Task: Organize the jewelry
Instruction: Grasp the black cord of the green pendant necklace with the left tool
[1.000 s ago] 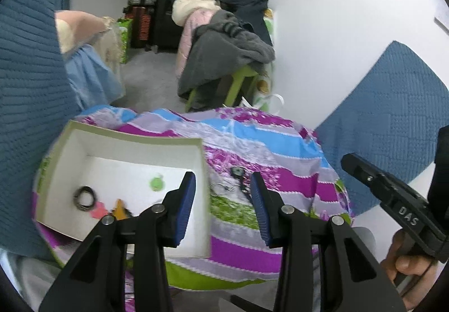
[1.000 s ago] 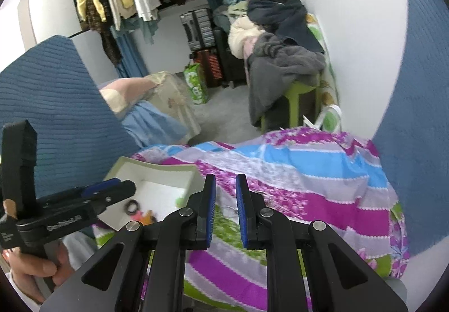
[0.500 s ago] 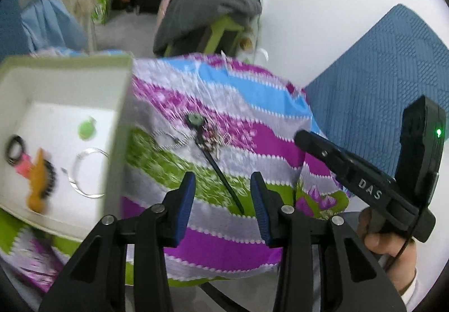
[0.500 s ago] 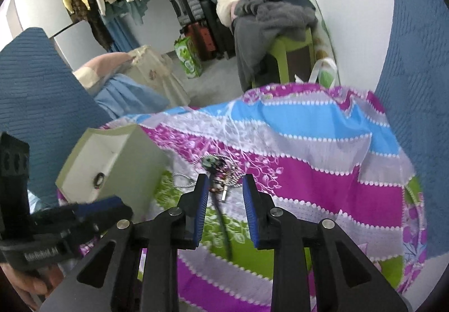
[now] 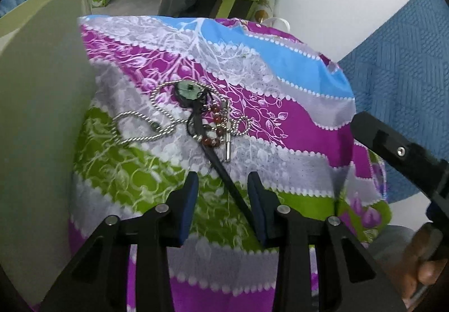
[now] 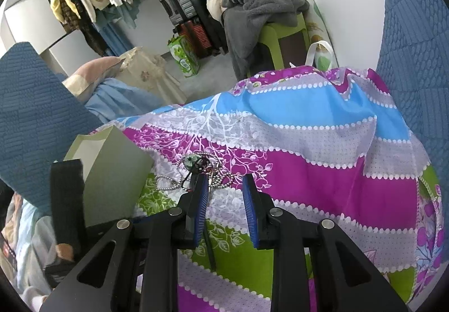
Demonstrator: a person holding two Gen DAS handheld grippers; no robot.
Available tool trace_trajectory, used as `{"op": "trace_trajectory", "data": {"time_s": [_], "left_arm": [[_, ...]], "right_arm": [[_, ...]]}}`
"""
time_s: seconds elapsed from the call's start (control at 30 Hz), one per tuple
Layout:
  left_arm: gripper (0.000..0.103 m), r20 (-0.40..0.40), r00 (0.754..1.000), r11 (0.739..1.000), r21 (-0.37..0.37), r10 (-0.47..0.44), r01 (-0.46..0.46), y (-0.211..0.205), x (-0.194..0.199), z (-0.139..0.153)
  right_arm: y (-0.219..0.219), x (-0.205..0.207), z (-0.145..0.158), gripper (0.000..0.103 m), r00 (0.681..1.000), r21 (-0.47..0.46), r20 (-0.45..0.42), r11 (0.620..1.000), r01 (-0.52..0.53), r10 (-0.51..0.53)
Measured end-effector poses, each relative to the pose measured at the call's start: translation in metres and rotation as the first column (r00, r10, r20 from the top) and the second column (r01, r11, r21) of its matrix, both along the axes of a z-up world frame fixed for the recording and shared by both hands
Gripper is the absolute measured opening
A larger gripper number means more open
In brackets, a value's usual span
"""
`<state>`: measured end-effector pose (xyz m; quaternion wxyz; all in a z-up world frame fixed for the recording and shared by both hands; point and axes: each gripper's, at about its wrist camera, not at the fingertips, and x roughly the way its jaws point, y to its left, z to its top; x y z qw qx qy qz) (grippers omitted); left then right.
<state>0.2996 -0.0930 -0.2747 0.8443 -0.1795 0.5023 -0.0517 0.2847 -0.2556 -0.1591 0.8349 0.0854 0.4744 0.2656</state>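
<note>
Straddling the black cord (image 5: 224,174) to lift it | left gripper (image 5: 223,191) apart, closing | right gripper (image 6: 224,194) apart, empty | box (image 5: 36,115) beside.

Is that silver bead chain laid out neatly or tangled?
Tangled. The silver bead chain lies in loops on the striped cloth, crossed with a black cord and red beads.

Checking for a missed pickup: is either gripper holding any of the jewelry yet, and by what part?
Nothing is held. The left gripper straddles the black cord with open jaws, and the right gripper stands open just short of the tangled jewelry.
</note>
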Motion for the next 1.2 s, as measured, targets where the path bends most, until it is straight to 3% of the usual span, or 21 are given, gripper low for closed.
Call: {"op": "trace_trajectory", "data": {"time_s": [0.17, 0.33, 0.43, 0.77, 1.2], "left_arm": [[0.034, 0.017, 1.0, 0.996, 0.083, -0.01, 0.009, -0.009, 0.009, -0.002], [0.018, 0.039, 0.999, 0.985, 0.169, -0.032, 0.025, -0.013, 0.01, -0.004], [0.011, 0.026, 0.999, 0.988, 0.148, -0.039, 0.034, -0.009, 0.008, -0.004], [0.007, 0.016, 1.0, 0.998, 0.058, -0.014, 0.013, 0.014, -0.021, 0.008], [0.005, 0.029, 0.998, 0.996, 0.064, 0.056, -0.058, 0.025, -0.047, 0.012]], "right_arm": [[0.002, 0.004, -0.005, 0.023, 1.0, 0.003, -0.011, 1.0, -0.003, 0.003], [0.01, 0.008, -0.009, 0.023, 0.999, 0.004, -0.019, 1.0, -0.026, 0.026], [0.016, 0.011, -0.013, 0.023, 0.998, 0.028, -0.034, 0.998, -0.05, 0.051], [0.044, 0.019, -0.037, 0.023, 0.982, 0.046, -0.123, 0.989, -0.138, 0.143], [0.064, 0.002, -0.059, 0.023, 0.947, 0.057, -0.203, 0.968, -0.243, 0.25]]}}
